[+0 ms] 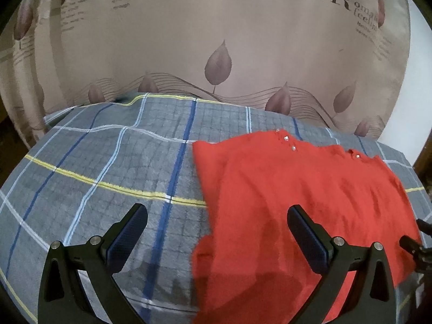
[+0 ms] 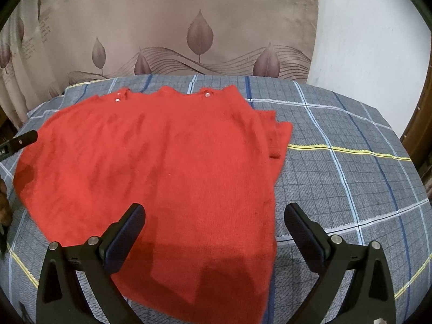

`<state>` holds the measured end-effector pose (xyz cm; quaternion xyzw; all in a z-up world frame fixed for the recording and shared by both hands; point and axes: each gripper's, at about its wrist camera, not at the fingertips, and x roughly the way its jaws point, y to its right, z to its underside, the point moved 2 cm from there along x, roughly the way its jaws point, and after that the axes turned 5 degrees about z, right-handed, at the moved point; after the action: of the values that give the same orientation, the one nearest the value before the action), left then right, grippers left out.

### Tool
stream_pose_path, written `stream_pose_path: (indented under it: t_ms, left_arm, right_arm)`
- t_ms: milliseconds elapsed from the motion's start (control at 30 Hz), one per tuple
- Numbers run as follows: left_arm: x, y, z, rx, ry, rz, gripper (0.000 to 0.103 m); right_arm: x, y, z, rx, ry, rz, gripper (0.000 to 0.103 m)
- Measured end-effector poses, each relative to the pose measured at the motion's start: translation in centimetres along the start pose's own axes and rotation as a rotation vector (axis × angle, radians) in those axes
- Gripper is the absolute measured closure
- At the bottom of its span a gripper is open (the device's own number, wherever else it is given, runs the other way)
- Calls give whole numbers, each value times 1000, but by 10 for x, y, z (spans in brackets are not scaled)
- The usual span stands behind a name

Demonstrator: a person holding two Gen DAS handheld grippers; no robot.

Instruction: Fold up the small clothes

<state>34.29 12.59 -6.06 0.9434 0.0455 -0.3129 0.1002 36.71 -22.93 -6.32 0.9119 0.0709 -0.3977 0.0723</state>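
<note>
I see 1 small red knit garment lying mostly flat on the plaid blanket, neckline with shiny snaps at the far edge, 1 side folded under.

Curtain: "Romantic feeling", "love"

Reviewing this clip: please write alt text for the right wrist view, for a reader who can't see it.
A red sweater lies spread flat on a grey plaid blanket, its neckline with small shiny buttons at the far edge. The open right gripper hovers over its near right part, holding nothing. A leaf-print curtain hangs behind.
</note>
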Motion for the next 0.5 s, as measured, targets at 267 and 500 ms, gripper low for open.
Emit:
stream_pose_path:
  t_ms: [267,500]
  left_arm:
    - [16,-40,-6,-107,-111,227,0]
    - [35,-46,-11,-145,-174,390,1]
  right_arm:
    - [4,0,2,-8,-14,9,1]
    - [8,-2,2,-19,-24,25,1]
